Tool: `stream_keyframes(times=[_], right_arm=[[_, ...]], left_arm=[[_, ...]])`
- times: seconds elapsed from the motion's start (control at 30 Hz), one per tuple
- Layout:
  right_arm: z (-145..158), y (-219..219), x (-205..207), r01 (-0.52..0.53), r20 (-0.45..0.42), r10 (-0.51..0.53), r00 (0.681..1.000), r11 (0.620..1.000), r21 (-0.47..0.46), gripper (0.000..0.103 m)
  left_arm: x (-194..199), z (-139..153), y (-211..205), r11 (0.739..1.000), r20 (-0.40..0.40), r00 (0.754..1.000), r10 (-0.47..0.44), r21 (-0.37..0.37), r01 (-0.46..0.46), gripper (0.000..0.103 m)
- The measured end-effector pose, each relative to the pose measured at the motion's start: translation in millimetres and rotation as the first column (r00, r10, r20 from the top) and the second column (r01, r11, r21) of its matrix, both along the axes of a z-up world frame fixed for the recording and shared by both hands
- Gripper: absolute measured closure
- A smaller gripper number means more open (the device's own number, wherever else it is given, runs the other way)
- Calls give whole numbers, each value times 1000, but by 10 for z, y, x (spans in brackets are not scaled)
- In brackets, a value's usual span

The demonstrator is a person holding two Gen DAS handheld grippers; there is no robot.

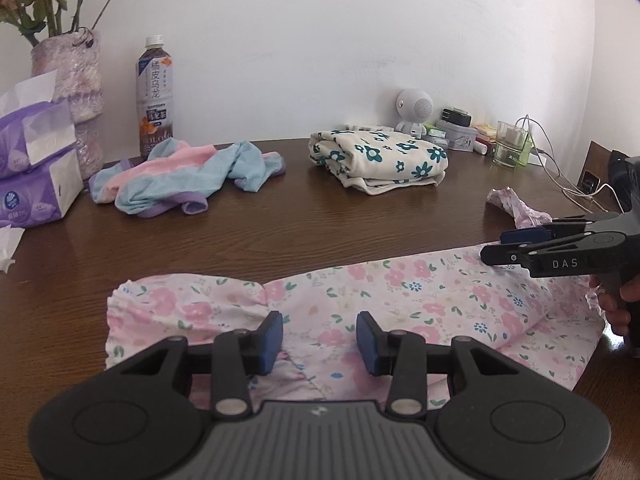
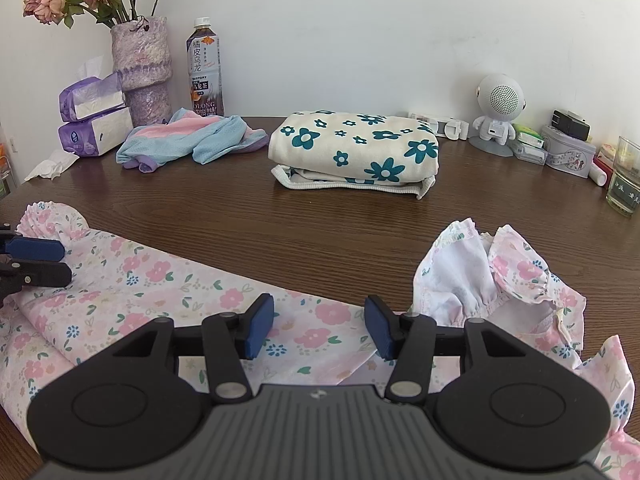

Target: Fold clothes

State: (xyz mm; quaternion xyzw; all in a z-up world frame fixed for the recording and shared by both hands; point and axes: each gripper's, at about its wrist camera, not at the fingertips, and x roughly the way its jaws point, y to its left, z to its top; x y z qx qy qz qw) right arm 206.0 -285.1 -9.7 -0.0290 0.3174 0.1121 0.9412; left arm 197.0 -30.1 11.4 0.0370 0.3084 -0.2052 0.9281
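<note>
The pink floral garment lies flat along the bench, directly under both tools. My left tool and right tool are both released, jaws apart over the cloth, gripping nothing. I judge the next fold needs matched grips: lower each tool onto the near edge, pinch one layer only, then lift evenly toward the far edge.

A dark wooden table stands against a plain white wall.
</note>
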Motion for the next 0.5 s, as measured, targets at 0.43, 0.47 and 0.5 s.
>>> stream_keyframes(times=[0.43,0.47,0.5], right_arm=[[1,9,-3,2,2,-2,1000,1000,-5,52],[2,10,-4,3,3,-3,1000,1000,-5,52],[2,8,-6,6,3,-6,1000,1000,-2,51]], left_arm=[[-219,184,45,999,63,998,16,-38,-13,54],[-240,207,16,999,66,998,13,-44,-10,54],[-259,235,-18,999,69,998,8,-52,-4,54]])
